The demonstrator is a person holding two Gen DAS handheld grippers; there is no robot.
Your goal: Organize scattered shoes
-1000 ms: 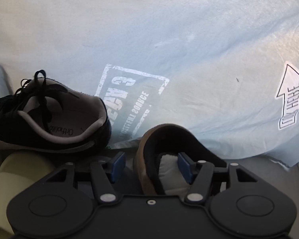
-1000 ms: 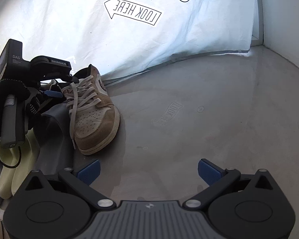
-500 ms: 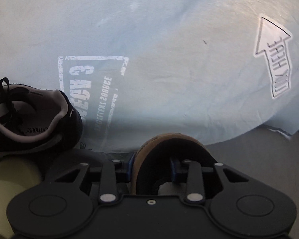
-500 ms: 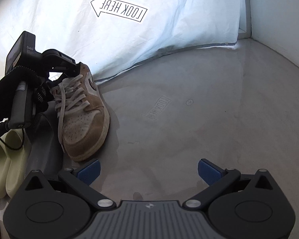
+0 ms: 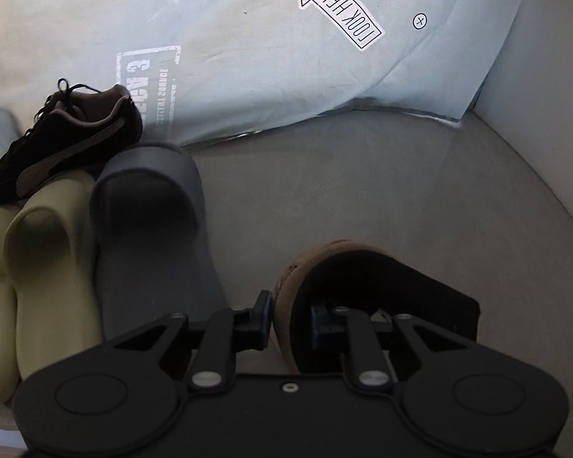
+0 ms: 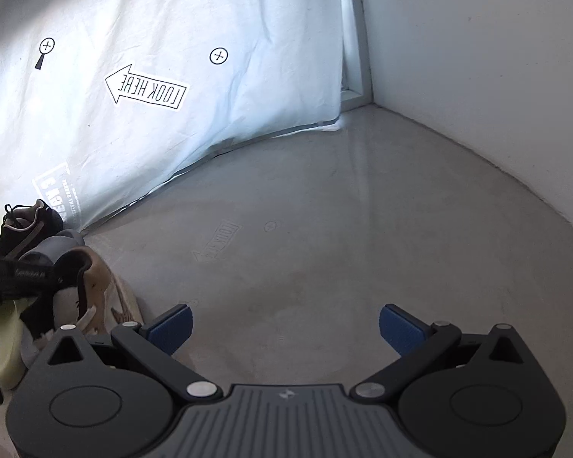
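Blk grippers [image 6: 284, 326], blue-padded jaws

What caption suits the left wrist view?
Left gripper clamps tan sneaker's heel collar beside grey slide and pale slides.

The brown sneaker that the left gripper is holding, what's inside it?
One finger of the left gripper reaches inside the brown sneaker, clamping its heel collar. Beyond that the dark lining is in shadow, and the gripper body covers the rest of the opening.

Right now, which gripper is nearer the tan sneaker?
Left. The left gripper is clamped on the tan sneaker at its heel collar; the right gripper hangs open over bare floor beside it.
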